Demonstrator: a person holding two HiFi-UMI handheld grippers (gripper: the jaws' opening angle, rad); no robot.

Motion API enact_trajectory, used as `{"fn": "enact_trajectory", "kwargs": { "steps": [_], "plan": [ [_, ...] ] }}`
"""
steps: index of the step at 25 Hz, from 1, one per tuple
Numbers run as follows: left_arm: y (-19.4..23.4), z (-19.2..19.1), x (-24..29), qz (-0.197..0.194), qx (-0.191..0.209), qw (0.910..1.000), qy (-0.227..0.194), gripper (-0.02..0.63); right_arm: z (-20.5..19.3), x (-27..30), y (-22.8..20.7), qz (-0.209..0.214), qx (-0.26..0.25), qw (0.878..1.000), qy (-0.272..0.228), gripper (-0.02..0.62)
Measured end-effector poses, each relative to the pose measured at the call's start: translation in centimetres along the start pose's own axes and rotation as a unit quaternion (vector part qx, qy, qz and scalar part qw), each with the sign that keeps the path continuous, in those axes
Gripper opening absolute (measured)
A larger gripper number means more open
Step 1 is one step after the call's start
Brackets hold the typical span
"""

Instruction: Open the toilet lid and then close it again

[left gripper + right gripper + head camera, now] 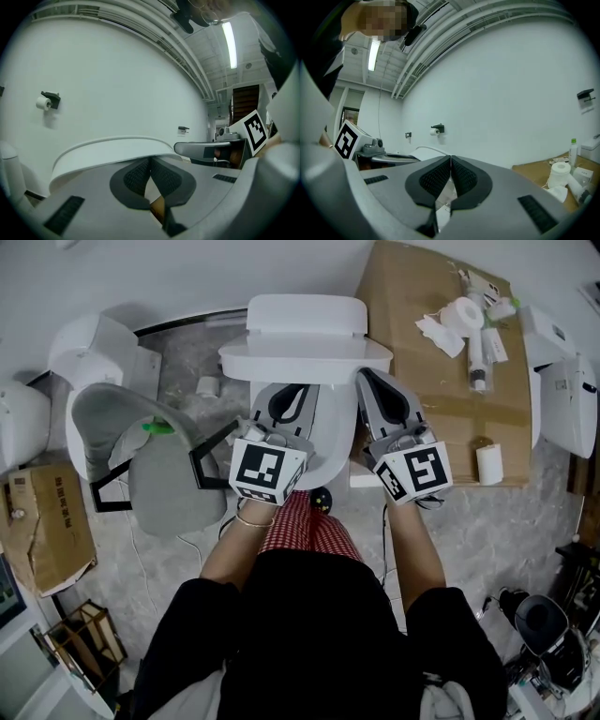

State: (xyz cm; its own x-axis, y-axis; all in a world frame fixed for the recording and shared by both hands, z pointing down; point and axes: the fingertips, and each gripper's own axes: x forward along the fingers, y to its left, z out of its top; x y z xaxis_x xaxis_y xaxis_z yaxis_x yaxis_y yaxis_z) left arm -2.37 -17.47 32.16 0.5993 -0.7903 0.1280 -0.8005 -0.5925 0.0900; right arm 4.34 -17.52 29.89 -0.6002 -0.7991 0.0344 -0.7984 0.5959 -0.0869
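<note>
The white toilet (319, 451) stands in front of me, its tank (305, 315) at the far end. Its lid (305, 357) is partly raised and shows as a broad white band across the bowl. My left gripper (291, 392) reaches over the seat with shut jaws, their tips just under the lid's front rim. In the left gripper view the lid's curved edge (108, 152) arches right above the shut left gripper (150, 159). My right gripper (375, 381) is at the lid's right end, also shut and holding nothing (450, 158). The lid (425, 152) lies off to its left.
Right of the toilet, a flat cardboard sheet (441, 399) carries a tissue roll (462, 312), bottles and a small white roll (489, 463). A grey seat and lid (164, 460) lie on the floor at left, near a cardboard box (47, 521). A paper holder (47, 101) hangs on the wall.
</note>
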Motion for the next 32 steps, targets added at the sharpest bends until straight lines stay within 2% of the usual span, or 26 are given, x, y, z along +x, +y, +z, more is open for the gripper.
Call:
{"fn": "enact_trajectory", "kwargs": {
  "steps": [18, 32],
  "plan": [
    [1.5, 2.3, 2.5, -0.014, 0.007, 0.9999, -0.007, 0.003, 2.2, 2.8, -2.1, -0.018, -0.006, 1.000, -0.014, 0.020],
    [2.9, 4.1, 4.6, -0.030, 0.013, 0.9994, -0.010, 0.003, 4.5, 6.2, -3.2, -0.021, -0.037, 0.999, -0.019, 0.020]
  ]
}}
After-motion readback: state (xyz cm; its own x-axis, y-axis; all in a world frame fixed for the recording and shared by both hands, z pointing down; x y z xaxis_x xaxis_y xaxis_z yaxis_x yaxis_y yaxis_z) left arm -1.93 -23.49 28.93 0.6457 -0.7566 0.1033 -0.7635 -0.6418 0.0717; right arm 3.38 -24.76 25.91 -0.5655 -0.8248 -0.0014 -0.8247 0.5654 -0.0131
